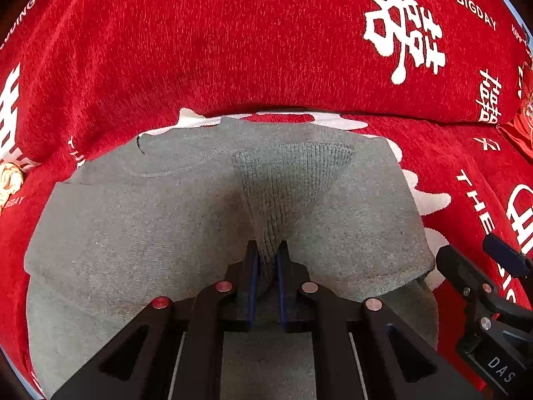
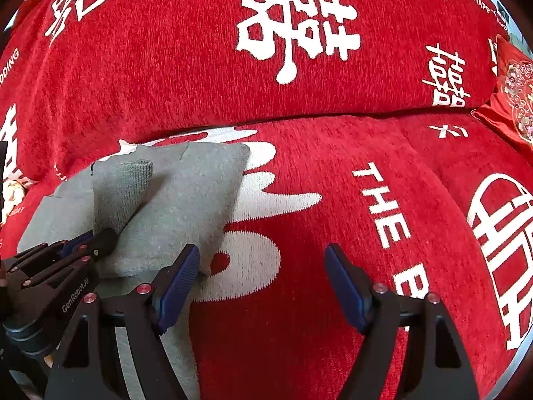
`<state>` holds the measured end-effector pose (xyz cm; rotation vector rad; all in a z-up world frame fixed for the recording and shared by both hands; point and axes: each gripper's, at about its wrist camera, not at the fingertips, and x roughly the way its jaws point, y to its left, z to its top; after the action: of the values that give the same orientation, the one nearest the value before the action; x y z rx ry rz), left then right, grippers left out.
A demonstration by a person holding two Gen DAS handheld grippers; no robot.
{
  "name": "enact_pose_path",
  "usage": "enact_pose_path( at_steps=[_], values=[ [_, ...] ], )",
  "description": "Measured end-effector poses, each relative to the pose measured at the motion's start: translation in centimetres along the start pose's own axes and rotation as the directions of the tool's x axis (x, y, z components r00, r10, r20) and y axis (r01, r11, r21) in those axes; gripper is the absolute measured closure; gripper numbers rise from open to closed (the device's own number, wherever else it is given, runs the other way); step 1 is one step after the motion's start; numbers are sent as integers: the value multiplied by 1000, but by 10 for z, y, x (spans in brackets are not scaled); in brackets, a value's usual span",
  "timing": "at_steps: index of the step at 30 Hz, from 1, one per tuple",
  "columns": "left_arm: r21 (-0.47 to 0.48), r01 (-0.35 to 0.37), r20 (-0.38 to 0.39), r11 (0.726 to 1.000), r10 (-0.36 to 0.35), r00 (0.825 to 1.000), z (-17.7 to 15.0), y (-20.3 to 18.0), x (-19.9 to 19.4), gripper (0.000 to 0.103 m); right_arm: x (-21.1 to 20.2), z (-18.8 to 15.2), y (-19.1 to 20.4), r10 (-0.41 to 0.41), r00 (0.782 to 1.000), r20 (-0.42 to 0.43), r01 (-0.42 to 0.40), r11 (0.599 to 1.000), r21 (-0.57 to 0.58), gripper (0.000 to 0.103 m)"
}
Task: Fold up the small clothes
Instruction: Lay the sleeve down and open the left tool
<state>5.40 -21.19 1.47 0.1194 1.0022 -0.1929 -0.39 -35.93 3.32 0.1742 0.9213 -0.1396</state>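
A small grey knit garment (image 1: 166, 233) lies partly folded on the red sofa seat. My left gripper (image 1: 268, 250) is shut on its ribbed cuff (image 1: 289, 186), which stretches away from the jaws over the folded body. In the right wrist view the garment (image 2: 186, 206) sits at the left, with the left gripper (image 2: 96, 243) on it. My right gripper (image 2: 263, 260) is open and empty, just right of the garment's right edge, over the sofa cover. It also shows at the right edge of the left wrist view (image 1: 493, 266).
The red sofa cover (image 2: 333, 183) with white characters and lettering covers the seat and the backrest (image 1: 233, 33). A red embroidered cushion (image 2: 513, 100) sits at the far right. A small pale object (image 1: 10, 180) lies at the left edge.
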Motion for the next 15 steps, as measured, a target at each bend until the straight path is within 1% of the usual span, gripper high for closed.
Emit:
enact_pose_path(
  at_steps=[4, 5, 6, 7, 8, 9, 10, 11, 15],
  values=[
    [0, 29, -9, 1000, -29, 1000, 0, 2, 2, 91, 2, -1, -1, 5, 1000, -6, -5, 1000, 5, 23],
    [-2, 40, -15, 999, -40, 999, 1, 3, 3, 86, 2, -1, -1, 6, 1000, -6, -6, 1000, 6, 23],
    [-5, 55, -18, 998, -55, 998, 1, 4, 3, 70, 2, -2, -1, 5, 1000, -6, -5, 1000, 6, 23],
    [-13, 89, -23, 996, -90, 996, 2, 5, 3, 60, 2, -2, -1, 6, 1000, -6, -6, 1000, 6, 23],
    [-20, 115, -28, 993, -115, 993, 2, 6, 3, 36, 1, -2, -1, 7, 1000, -6, -7, 1000, 6, 23],
    [-23, 110, -26, 994, -111, 994, 1, 5, 3, 23, 1, -2, -1, 7, 1000, -6, -7, 1000, 7, 23],
    [-23, 91, -14, 996, -91, 996, -1, 4, 2, 23, 1, -2, -1, 5, 1000, -5, -5, 1000, 7, 23],
    [-19, 90, -13, 996, -91, 996, -2, 3, 1, 23, 0, -3, -1, 3, 1000, -6, -3, 1000, 6, 23],
    [-19, 117, -10, 993, -117, 993, -6, 5, -1, 23, -2, -3, -1, -5, 1000, -4, 5, 1000, 2, 23]
  ],
)
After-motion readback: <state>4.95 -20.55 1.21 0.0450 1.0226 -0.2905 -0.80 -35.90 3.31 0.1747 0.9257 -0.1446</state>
